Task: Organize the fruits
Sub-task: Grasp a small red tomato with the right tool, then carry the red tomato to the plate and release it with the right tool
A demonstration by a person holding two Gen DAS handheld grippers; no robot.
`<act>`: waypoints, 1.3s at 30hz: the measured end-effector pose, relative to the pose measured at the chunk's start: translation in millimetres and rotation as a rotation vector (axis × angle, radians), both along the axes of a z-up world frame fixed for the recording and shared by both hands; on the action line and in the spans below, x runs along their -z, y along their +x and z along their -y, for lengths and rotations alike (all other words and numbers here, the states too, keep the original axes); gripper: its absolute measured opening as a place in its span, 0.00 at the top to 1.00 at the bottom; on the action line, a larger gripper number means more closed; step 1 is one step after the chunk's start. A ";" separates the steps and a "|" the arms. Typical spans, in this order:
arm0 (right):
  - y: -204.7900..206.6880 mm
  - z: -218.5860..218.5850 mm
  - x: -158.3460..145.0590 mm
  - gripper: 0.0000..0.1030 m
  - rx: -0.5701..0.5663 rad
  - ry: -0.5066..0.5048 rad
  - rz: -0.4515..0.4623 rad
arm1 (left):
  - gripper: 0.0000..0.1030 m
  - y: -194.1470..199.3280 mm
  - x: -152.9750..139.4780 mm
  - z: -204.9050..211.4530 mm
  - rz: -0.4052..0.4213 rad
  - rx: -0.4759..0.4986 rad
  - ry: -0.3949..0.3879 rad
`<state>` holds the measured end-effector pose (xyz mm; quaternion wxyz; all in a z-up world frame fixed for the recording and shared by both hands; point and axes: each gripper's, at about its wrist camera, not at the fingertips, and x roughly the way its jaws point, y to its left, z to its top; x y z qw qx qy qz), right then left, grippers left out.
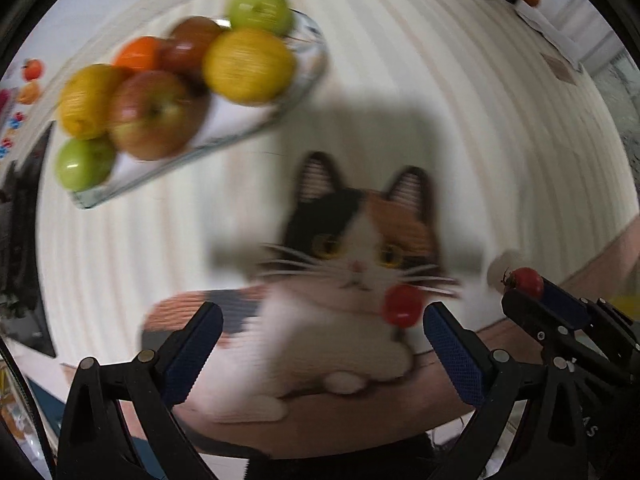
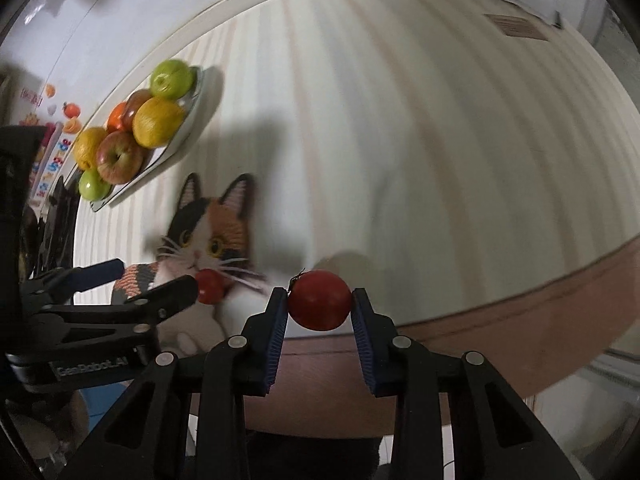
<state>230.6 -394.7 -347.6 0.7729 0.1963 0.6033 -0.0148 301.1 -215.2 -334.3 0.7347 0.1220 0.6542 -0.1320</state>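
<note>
Right gripper [image 2: 320, 300] pinches a cherry tomato [image 2: 319, 299]; left gripper [image 1: 322, 334] gapes empty near another tomato [image 1: 402, 306]. Carry gently far-left to the fruit plate [image 2: 191, 109].

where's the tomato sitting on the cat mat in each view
Left wrist: loose tomato low centre-right, between the open left gripper fingers.
Right wrist: same tomato lower left, beside the left gripper's tip.
Shared landmark: the cat mat.
</note>
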 end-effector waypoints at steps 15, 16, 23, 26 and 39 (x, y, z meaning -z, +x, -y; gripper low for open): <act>-10.3 19.0 9.8 0.66 0.042 0.003 -0.015 | 0.72 -12.1 20.7 51.1 -0.069 0.083 -0.059; -10.6 19.1 9.4 0.66 0.041 0.002 -0.014 | 0.75 -12.0 19.5 54.5 -0.066 0.081 -0.064; -9.6 20.2 2.6 0.66 0.040 -0.002 0.004 | 0.78 -8.5 16.4 55.5 -0.061 0.058 -0.096; -9.3 20.3 -3.3 0.66 0.040 0.002 0.016 | 0.78 -5.4 8.4 46.7 -0.058 0.035 -0.118; 33.9 -37.7 -29.5 0.66 -0.086 0.084 0.100 | 0.78 18.7 -68.4 -49.9 0.032 -0.165 -0.267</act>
